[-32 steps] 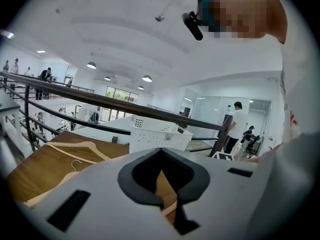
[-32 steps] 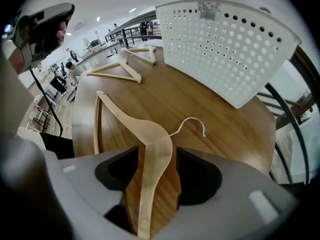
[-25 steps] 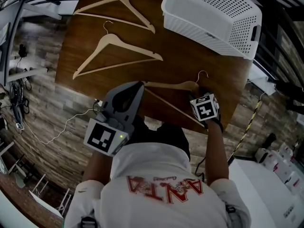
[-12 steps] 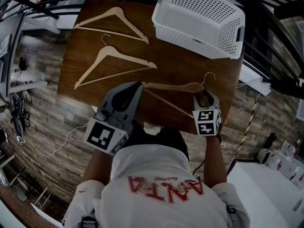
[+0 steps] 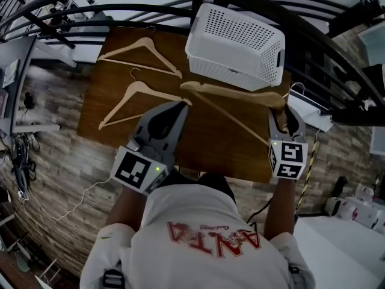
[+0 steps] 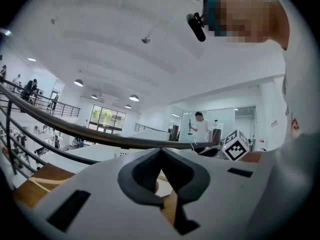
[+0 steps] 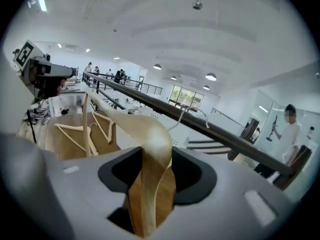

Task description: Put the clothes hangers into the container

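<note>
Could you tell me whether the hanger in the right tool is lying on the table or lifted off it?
Lifted: the hanger hangs above the table, its wood clamped in the right tool.

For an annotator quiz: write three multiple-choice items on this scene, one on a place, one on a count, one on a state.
1. Where does the white perforated basket stand?
A. on the wooden table's far right part
B. on the floor
C. on a chair
2. How many wooden hangers lie flat on the table?
A. one
B. two
C. four
3. The right claw is:
A. open and empty
B. shut on the lifted hanger
C. out of view
Answers: 1 A, it sits on the tabletop; 2 B, two lie left of the basket; 3 B, its jaws have just been closing and press the hanger between them.
</note>
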Tool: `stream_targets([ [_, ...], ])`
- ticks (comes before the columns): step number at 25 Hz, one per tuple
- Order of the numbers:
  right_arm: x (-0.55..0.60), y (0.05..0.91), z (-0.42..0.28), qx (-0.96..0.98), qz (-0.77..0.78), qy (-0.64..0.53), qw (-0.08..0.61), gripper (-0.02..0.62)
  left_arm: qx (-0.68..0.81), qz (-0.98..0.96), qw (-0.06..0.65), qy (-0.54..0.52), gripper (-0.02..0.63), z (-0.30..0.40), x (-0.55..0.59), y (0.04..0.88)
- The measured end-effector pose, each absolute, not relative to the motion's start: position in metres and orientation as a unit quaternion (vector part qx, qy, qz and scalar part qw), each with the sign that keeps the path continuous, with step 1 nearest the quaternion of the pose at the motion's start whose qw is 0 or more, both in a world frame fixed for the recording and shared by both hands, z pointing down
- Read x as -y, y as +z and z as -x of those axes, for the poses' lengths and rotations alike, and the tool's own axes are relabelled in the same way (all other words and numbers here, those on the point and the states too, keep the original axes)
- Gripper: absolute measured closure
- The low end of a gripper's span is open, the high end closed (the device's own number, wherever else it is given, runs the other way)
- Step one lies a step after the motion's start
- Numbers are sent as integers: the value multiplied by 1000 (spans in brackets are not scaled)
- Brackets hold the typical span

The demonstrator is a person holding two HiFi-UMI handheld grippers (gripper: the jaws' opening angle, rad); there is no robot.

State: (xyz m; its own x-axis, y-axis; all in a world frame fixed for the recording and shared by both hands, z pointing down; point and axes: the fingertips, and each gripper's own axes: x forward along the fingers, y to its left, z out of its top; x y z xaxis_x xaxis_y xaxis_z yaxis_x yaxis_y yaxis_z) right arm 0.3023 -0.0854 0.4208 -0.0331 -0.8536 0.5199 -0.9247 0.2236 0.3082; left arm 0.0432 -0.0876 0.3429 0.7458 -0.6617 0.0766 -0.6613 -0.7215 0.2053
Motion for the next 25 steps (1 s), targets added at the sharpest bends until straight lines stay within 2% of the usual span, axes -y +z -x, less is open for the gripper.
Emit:
stream_targets([
  [7, 155, 348, -344, 685, -641, -42, 343, 413, 355, -929, 103, -17, 597, -49, 100, 326],
  [12, 221, 325, -349, 656, -619, -121, 414, 413, 363, -925, 110, -16, 597, -46, 112, 331],
  [19, 291, 351, -345, 636, -541, -173, 523, 413, 392, -913, 114, -6, 598, -32, 133, 346],
  [25, 331, 403, -328, 636, -476, -179, 580, 413, 410, -902, 135, 2, 598, -23, 147, 361],
])
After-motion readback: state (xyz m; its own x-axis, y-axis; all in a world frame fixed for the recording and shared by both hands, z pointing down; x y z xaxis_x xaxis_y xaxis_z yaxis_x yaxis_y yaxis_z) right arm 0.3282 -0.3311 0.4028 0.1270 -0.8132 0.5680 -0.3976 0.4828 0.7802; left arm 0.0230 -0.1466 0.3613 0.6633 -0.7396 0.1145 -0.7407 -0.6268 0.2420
